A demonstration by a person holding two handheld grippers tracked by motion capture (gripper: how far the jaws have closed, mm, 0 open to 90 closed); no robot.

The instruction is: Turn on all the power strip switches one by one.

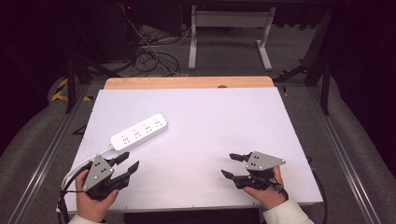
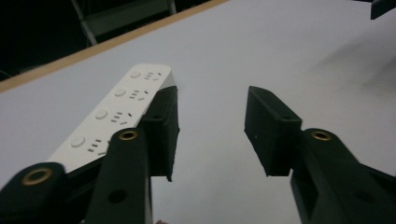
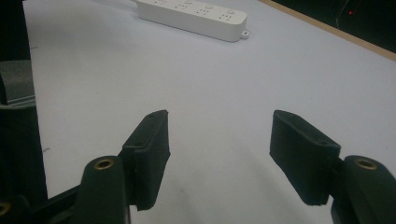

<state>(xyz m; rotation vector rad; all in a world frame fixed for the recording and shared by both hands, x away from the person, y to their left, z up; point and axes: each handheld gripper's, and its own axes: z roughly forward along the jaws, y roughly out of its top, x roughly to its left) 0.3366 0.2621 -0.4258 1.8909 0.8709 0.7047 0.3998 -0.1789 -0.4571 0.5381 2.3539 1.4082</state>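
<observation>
- Hovering at the near edge of the white table (image 1: 196, 116), the left gripper (image 1: 128, 164) and right gripper (image 1: 231, 165) both stand released, jaws apart, gripping nothing.
- Farther back, a white power strip (image 1: 139, 131) lies flat, just beyond the left gripper, its cable (image 1: 81, 164) trailing toward the near-left corner.

A white table top (image 1: 210, 121) fills the middle of the high view, with a strip of bare wood (image 1: 189, 82) along its far edge. Beyond it the room is dark — a grey floor (image 1: 224, 51), a tangle of black cables (image 1: 149, 58) at the left, and the white legs of a stand (image 1: 229, 21) straight ahead. Yellow-and-black tape (image 1: 60, 89) marks the floor at the left. Metal rails (image 1: 46, 154) run along both sides of the table — grey carpet lies outside them.
</observation>
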